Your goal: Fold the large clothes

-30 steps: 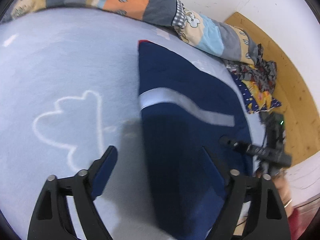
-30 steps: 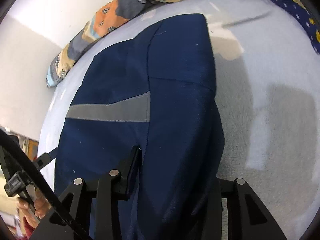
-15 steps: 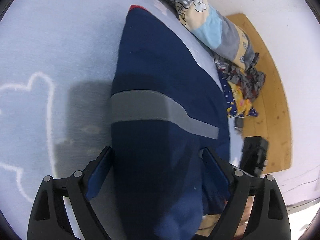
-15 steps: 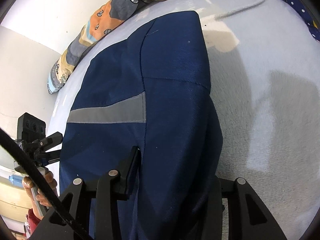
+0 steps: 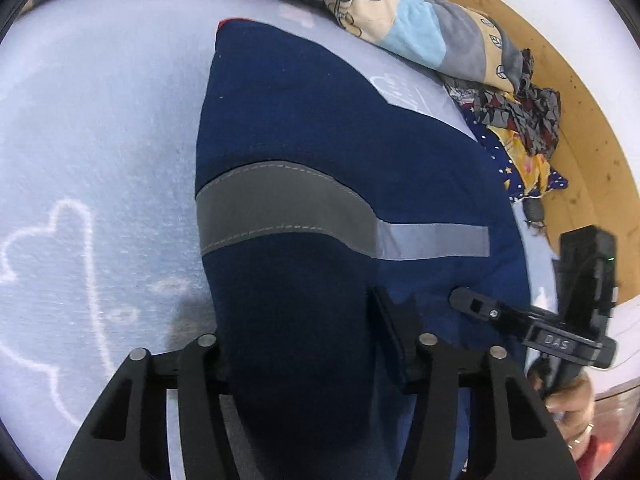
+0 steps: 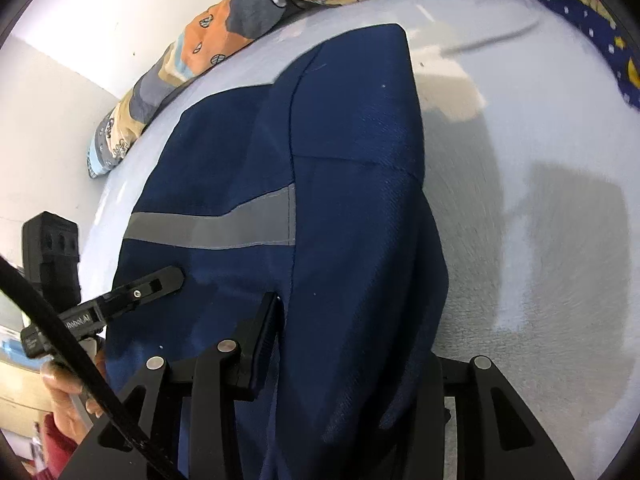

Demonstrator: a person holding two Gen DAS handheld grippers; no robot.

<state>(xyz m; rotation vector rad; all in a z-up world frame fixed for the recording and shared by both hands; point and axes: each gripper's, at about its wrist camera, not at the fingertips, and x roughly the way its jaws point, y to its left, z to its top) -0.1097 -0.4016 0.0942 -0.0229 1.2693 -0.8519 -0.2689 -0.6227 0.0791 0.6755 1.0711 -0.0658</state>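
From my left wrist camera I see what the right one misses: a white cloud outline [image 5: 60, 276] drawn on the pale blue bedsheet [image 5: 100, 120] to the left of the navy garment [image 5: 304, 128], and a wooden floor [image 5: 580, 152] beyond its far right edge, with a crumpled heap of patterned clothes [image 5: 520, 128] at the bed's edge. My right wrist camera instead gives me a wide stretch of bare sheet [image 6: 540, 200] on the garment's right, fuzzy in texture. Both show the patchwork blanket [image 6: 208, 52] rolled along the wall beyond the garment. The garment is a heavy woven navy cloth, folded lengthwise into a long slab on the bed, crossed by a grey reflective band [image 5: 288, 208] with stitched edges. My left claw [image 5: 304, 340] is closing with a thick fold of the garment's near end between its fingers; I cannot tell if the pads already press. My right claw [image 6: 356, 340] is about a third open and clamped on a raised ridge of the same cloth. Each camera catches the other claw beside the garment, held by a hand [image 5: 572, 404].
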